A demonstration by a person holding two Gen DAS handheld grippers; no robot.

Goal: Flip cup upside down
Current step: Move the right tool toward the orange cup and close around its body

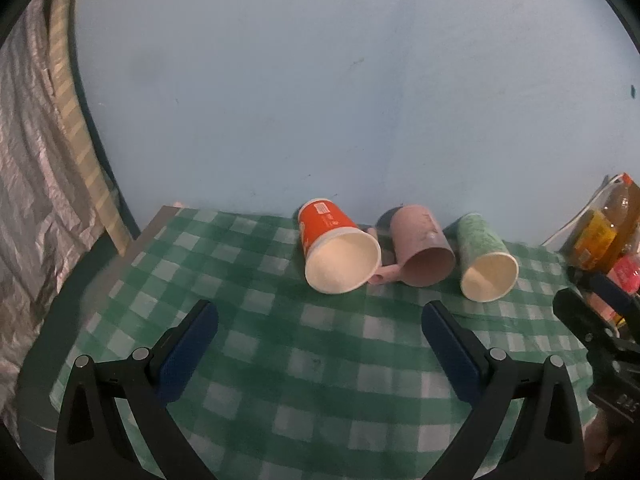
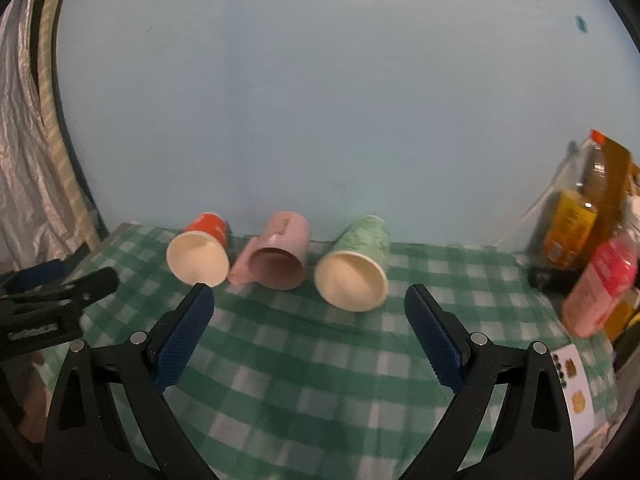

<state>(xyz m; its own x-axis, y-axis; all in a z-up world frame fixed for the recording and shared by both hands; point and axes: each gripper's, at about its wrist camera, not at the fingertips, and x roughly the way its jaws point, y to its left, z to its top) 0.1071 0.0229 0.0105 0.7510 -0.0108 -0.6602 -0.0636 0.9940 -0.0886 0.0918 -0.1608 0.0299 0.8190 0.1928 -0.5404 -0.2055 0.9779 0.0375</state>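
Three cups lie on their sides at the back of the green checked tablecloth, mouths toward me: a red paper cup (image 1: 336, 244) (image 2: 202, 252), a pink mug (image 1: 422, 248) (image 2: 278, 264) with its handle to the left, and a green paper cup (image 1: 484, 260) (image 2: 356, 272). My left gripper (image 1: 320, 312) is open and empty, a short way in front of the red cup. My right gripper (image 2: 310, 296) is open and empty, just in front of the pink mug and green cup.
The tablecloth (image 1: 304, 364) (image 2: 304, 380) covers a table against a pale blue wall (image 1: 320, 80). Bottles and packets (image 2: 588, 248) (image 1: 604, 240) stand at the right. A white card (image 2: 572, 388) lies at the front right. A curtain (image 1: 36, 184) hangs at the left.
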